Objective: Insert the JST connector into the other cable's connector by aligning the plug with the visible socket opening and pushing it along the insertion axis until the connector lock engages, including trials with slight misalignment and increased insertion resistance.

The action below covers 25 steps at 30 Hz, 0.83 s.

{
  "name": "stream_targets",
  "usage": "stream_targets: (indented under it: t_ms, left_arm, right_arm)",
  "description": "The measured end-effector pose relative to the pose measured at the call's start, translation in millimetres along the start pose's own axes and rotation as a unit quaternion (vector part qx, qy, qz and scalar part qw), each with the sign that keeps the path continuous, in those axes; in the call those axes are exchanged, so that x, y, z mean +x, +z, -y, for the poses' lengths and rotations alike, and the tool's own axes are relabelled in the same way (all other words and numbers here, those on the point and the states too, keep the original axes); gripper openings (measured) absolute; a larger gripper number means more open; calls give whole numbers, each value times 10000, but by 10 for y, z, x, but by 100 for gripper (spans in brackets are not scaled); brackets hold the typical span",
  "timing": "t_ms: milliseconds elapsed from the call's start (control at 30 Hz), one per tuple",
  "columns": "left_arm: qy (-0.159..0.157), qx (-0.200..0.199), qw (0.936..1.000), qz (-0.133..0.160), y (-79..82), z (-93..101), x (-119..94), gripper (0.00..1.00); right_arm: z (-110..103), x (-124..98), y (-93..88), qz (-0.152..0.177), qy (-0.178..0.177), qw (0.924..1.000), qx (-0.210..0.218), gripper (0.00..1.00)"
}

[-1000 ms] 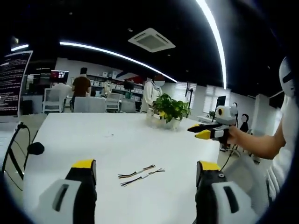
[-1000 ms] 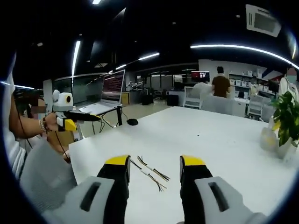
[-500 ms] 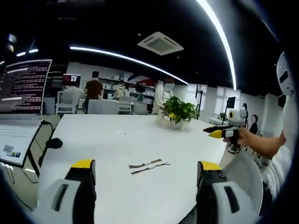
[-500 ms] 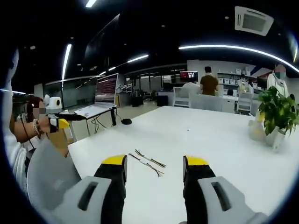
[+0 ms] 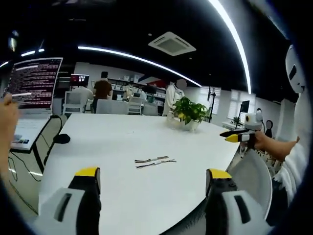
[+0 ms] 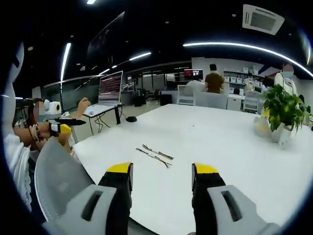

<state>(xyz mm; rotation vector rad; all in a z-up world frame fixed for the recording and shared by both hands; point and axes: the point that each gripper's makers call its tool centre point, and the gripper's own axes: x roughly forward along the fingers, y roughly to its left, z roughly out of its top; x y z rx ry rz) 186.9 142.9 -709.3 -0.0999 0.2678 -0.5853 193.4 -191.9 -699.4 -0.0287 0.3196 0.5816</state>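
Two short cables with white JST connectors (image 5: 155, 161) lie side by side on the white table (image 5: 117, 147); in the right gripper view the same cables (image 6: 154, 155) lie beyond my jaws. My left gripper (image 5: 152, 177) stands open and holds nothing, well back from the cables. My right gripper (image 6: 161, 172) is also open and holds nothing, off the table's near edge. The right gripper (image 5: 238, 135) shows at the right of the left gripper view, held by a hand. At the left of the right gripper view the left gripper (image 6: 62, 123) shows, held by a hand.
A potted plant (image 5: 188, 114) stands at the table's far side. A laptop (image 6: 107, 93) sits on a side desk, a black mouse (image 5: 61, 138) near it. A grey chair back (image 6: 61, 175) is close by my right gripper. People stand far off in the office.
Both views have pulled back from the table, so the cables look smaller and farther. The cables have not moved. Both grippers stay open.
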Motion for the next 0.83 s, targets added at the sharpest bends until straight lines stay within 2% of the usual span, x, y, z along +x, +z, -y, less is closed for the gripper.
stream_targets:
  t_ms: [100,333,500,833]
  left_arm:
    - [76,-111,9999,25,-30,-11,-65,87]
    - [238,-396,9989,58,-101,-40,-158,88]
    - [150,-434,9989,-24,-119,45,-165,89]
    - [83,-418,9991,-2,-29,132,-204,88]
  right_arm:
    - [-32,11,-89,-147,16,9999,-13,45]
    - [-140,80,-181,-226,128,9996,56,46]
    - [-172,113,-181,-298,156,9994,-48,46]
    - [-114,121,-141,-206,97,9997,-51,44]
